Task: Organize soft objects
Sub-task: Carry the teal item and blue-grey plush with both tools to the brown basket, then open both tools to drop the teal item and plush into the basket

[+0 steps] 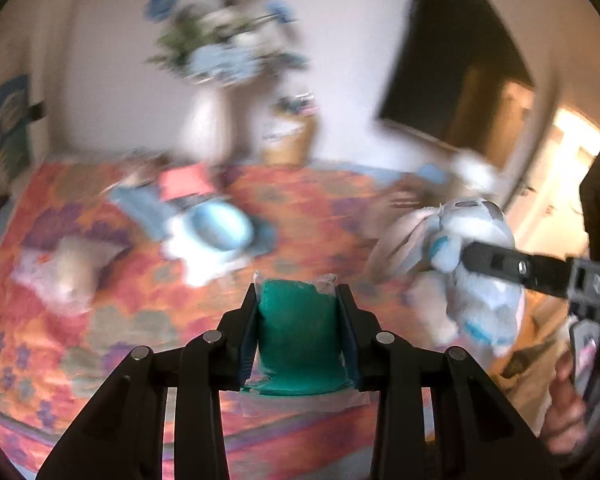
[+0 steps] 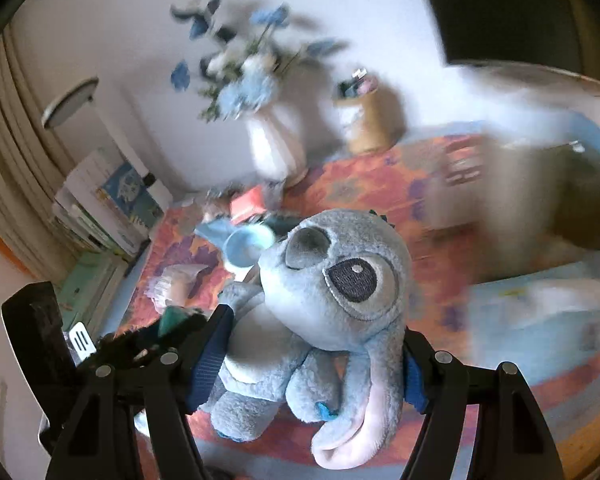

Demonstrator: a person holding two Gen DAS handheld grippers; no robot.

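Above the orange patterned cloth [image 1: 100, 332], the left gripper [image 1: 298, 332] was clamped on a green pouch [image 1: 298, 340] and the right gripper [image 2: 312, 368] squeezed a grey plush toy [image 2: 332, 292], whose floppy bulk could probably slip free mid-air.
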